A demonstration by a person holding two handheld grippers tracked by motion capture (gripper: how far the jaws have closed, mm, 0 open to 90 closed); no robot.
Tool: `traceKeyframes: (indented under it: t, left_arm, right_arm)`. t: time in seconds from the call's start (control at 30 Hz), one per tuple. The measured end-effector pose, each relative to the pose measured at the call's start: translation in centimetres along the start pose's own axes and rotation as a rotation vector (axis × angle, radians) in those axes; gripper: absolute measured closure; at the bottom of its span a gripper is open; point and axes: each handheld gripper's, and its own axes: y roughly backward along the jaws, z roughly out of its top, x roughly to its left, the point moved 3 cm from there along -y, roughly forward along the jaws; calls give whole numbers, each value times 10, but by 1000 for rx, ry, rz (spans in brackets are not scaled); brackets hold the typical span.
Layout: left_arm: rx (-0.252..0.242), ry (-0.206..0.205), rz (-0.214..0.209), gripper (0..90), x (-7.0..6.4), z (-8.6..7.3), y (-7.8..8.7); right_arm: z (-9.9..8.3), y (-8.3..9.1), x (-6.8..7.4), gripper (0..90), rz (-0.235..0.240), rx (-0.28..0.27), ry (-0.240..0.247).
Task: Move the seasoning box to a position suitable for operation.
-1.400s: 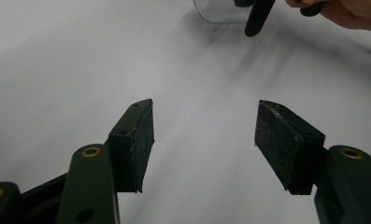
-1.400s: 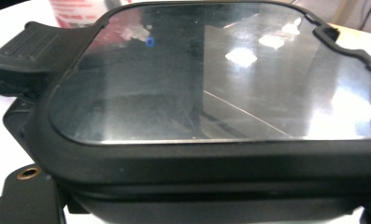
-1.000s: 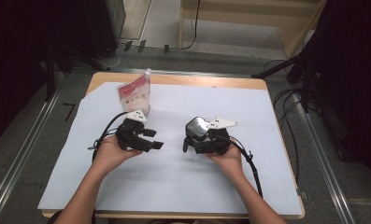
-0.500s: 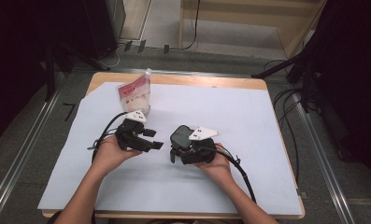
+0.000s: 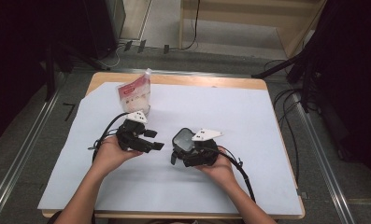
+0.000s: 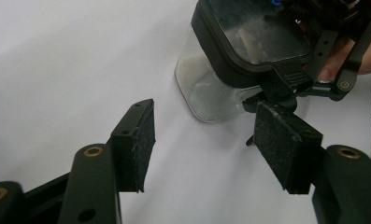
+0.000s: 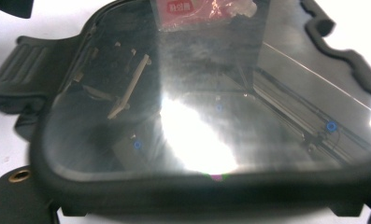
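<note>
A clear container with a black, glossy lid (image 5: pixel 185 139) sits low over the white sheet near the table's middle. My right gripper (image 5: pixel 181 151) is shut on it from the near side. In the left gripper view the container's clear body (image 6: pixel 211 93) and its lid (image 6: pixel 253 37) lie just ahead, with the right gripper (image 6: pixel 290 79) clamped at the lid's edge. The lid (image 7: pixel 197 107) is very close in the right gripper view and hides the jaws. My left gripper (image 5: pixel 154 139) (image 6: pixel 206 130) stands open a short way left of the container, nothing between its pads.
A bag with a red label and white contents (image 5: pixel 135 95) stands upright at the back left. A white sheet (image 5: pixel 248 121) covers the wooden table (image 5: pixel 197 80). A cable (image 5: pixel 239 172) trails from the right gripper toward the near edge.
My right gripper has carried the container left and nearer to the person, close to the left gripper. The left gripper has barely moved.
</note>
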Motion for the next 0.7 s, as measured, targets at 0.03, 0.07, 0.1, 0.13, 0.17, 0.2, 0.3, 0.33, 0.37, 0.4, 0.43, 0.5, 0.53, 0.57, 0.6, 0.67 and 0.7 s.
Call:
traceKeyframes:
  t: [0.03, 0.07, 0.1, 0.13, 0.17, 0.2, 0.3, 0.33, 0.37, 0.4, 0.43, 0.5, 0.53, 0.57, 0.6, 0.67, 0.7]
  left_arm:
    - [2, -3, 0, 408, 0, 0, 0]
    - [9, -6, 7, 409, 0, 0, 1]
    - [4, -3, 3, 412, 0, 0, 1]
    - [2, -2, 2, 414, 0, 0, 1]
    - [-6, -2, 1, 414, 0, 0, 1]
    - [-5, -1, 0, 415, 0, 0, 1]
    - [-8, -1, -1, 416, -1, 1, 1]
    - [-8, 0, -4, 418, -1, 1, 1]
    - [-4, 1, -2, 421, -1, 1, 1]
    - [-2, -1, -3, 424, -2, 0, 1]
    - [1, -6, -2, 428, -2, 0, 1]
    - [-1, -9, -12, 450, -3, 0, 0]
    - [5, -15, -9, 465, -3, 0, 0]
    - [2, -15, -17, 472, -4, 0, -1]
    - [5, -19, -15, 474, -4, 0, -2]
    - [8, -16, -19, 474, -5, 0, -3]
    - [4, -17, -25, 474, -5, -1, -4]
  right_arm:
    - [-1, 3, 0, 125, -5, 2, 5]
    - [-1, 5, 1, 125, -8, 3, 3]
    - [-2, 8, 0, 128, -6, -1, 5]
    - [-2, 11, 0, 132, -2, 2, -2]
    - [-3, 13, -1, 133, 1, 3, -2]
    - [-4, 18, 0, 139, 1, 11, -3]
    - [-4, 28, 0, 148, 9, 30, -16]
    - [-3, 33, 0, 157, 11, 33, -13]
    - [-4, 36, 0, 170, 16, 35, -11]
    - [-4, 42, 0, 198, 20, 38, -12]
    - [-5, 47, 0, 223, 30, 38, -16]
    - [-6, 54, -1, 279, 47, 45, -27]
    - [-9, 61, -1, 339, 56, 55, -37]
    - [-10, 64, -1, 372, 50, 58, -33]
    - [-11, 67, -2, 406, 40, 63, -27]
    - [-12, 72, -4, 470, 21, 58, -26]
    - [-11, 73, -6, 491, 13, 49, -27]
